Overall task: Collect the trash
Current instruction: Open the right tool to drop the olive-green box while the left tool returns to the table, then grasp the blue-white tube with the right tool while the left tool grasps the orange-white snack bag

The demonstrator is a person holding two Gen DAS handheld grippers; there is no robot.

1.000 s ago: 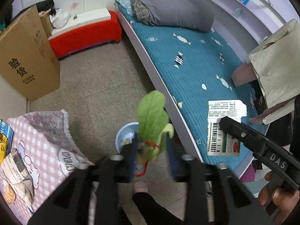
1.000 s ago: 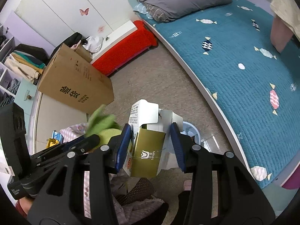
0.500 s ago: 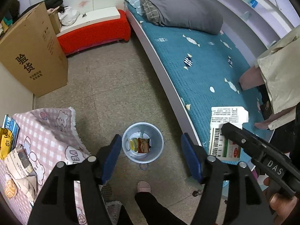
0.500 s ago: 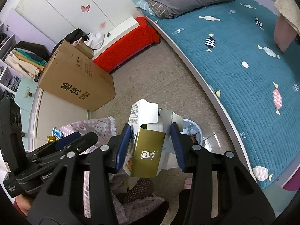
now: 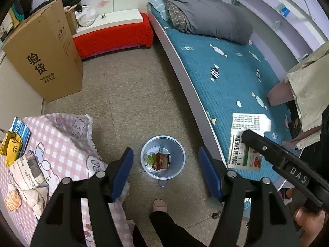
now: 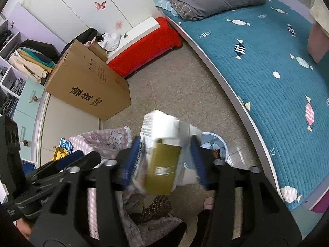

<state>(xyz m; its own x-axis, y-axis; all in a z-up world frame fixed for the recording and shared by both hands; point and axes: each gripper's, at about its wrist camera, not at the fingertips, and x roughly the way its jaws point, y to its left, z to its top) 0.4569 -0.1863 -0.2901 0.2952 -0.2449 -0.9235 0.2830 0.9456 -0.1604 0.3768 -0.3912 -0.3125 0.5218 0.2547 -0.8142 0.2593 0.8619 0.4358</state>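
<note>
carton: olive-and-white box point(image 6: 162, 162), blurred, between the right gripper point(image 6: 164, 160) fingers; looks loose, dropping, pads no longer pressing as far as I can tell
bin: pale blue trash bin point(image 5: 163, 173) on floor, near bed edge; already holds a green leafy scrap point(image 5: 150, 158) and a red wrapper point(image 5: 162, 160)
right claw: jaws have just been opening, stand wide, carton in the gap but apparently released
left claw: left gripper point(image 5: 165, 174) jaws have just been opening, wide apart, nothing between them, bin straight below in the gap
carton vs bin: in right view carton sits left of and nearer than the bin rim point(image 6: 216, 138); not clearly over the mouth
step tip: judgement, release only with box over bin opening; carton is bulky against the mouth, may catch rim or land on floor
leftover trash: newspaper wad point(image 5: 30, 177) on pink checked cloth point(image 5: 61, 140), near left
surroundings: bed point(image 5: 236, 72) right, cardboard box point(image 5: 45, 55) far left
</note>
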